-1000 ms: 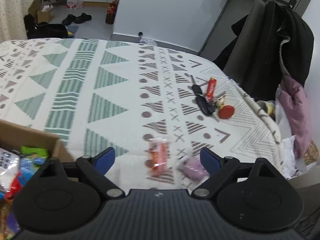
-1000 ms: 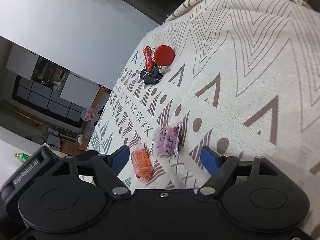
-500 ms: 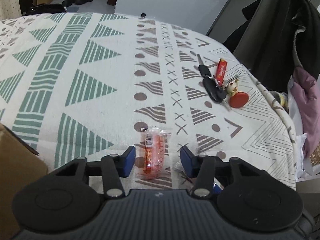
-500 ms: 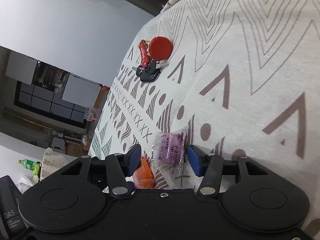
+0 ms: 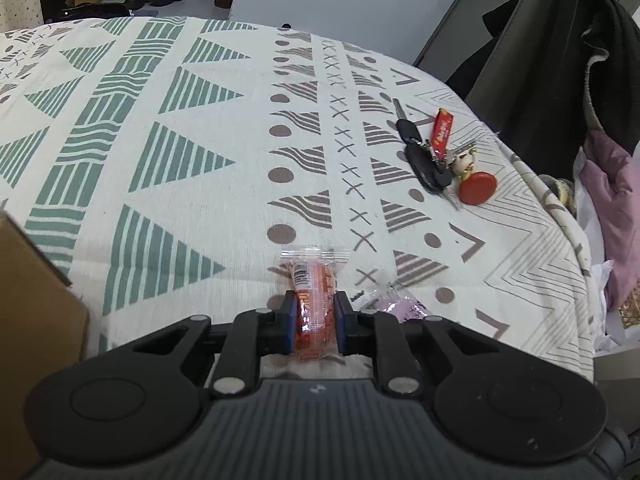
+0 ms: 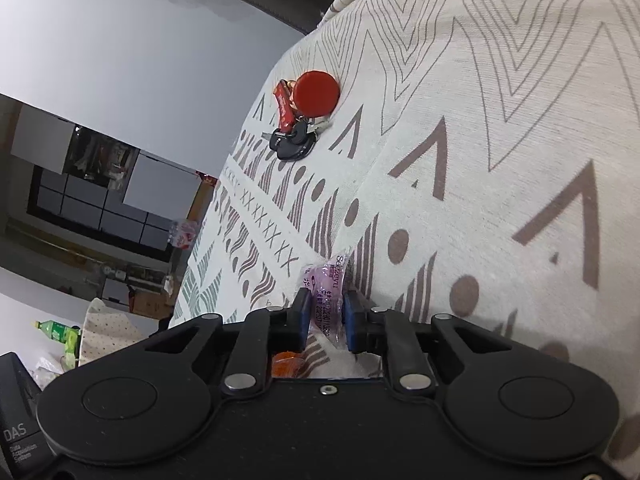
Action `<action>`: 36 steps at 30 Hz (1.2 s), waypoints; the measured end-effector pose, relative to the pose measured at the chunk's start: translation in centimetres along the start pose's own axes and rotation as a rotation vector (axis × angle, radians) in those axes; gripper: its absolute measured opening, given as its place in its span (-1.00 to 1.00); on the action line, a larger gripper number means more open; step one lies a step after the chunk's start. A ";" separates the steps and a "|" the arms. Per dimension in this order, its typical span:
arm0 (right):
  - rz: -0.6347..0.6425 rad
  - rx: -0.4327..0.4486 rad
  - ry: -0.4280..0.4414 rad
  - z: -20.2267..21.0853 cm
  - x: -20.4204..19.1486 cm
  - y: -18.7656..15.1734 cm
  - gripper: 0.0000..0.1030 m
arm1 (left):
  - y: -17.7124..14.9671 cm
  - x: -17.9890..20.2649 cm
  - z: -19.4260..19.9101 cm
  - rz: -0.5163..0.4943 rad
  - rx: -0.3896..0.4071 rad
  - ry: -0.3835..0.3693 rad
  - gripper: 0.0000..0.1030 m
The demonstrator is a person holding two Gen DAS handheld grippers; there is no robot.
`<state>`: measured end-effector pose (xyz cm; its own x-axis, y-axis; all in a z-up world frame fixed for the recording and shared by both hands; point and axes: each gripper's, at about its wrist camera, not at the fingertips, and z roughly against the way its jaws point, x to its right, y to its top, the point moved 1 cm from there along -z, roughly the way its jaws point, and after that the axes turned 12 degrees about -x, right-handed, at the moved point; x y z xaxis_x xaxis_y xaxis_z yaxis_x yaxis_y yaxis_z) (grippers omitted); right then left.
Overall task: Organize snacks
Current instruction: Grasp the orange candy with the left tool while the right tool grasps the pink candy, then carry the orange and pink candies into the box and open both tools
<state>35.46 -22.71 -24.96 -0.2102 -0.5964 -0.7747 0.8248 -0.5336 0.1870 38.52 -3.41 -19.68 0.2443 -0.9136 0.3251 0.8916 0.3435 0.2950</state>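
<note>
A: Since a second ago we've closed both tools: the left tool now pinches the orange plastic-wrapped snack, the right tool the purple plastic-wrapped snack.

B: Both packets still lie on the patterned cloth-covered counter; next we lift them toward the brown cardboard box.

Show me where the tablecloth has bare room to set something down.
The widest free patch is the green-triangle stretch of tablecloth, between the cardboard box on the left and the column of brown dots. It is crowded near the keys at the right edge, and where both hand-held grippers clamp the orange snack and purple snack.
</note>
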 end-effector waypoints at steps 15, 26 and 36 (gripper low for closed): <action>-0.013 0.059 0.057 5.0 -2.5 -2.4 -0.69 | -2.2 -0.2 7.6 -0.007 0.073 -0.013 -0.67; 0.031 0.086 0.094 9.4 -4.5 -4.6 -0.70 | -5.3 -0.9 14.1 0.003 0.136 -0.015 -0.67; 0.077 0.071 0.124 12.1 -5.9 -6.8 -0.73 | -7.9 -2.1 18.7 0.029 0.172 -0.013 -0.67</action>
<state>24.73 -22.84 -14.33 -0.0783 -0.5609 -0.8241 0.7960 -0.5329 0.2871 23.81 -0.11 -5.93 0.2631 -0.9002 0.3469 0.8054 0.4029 0.4347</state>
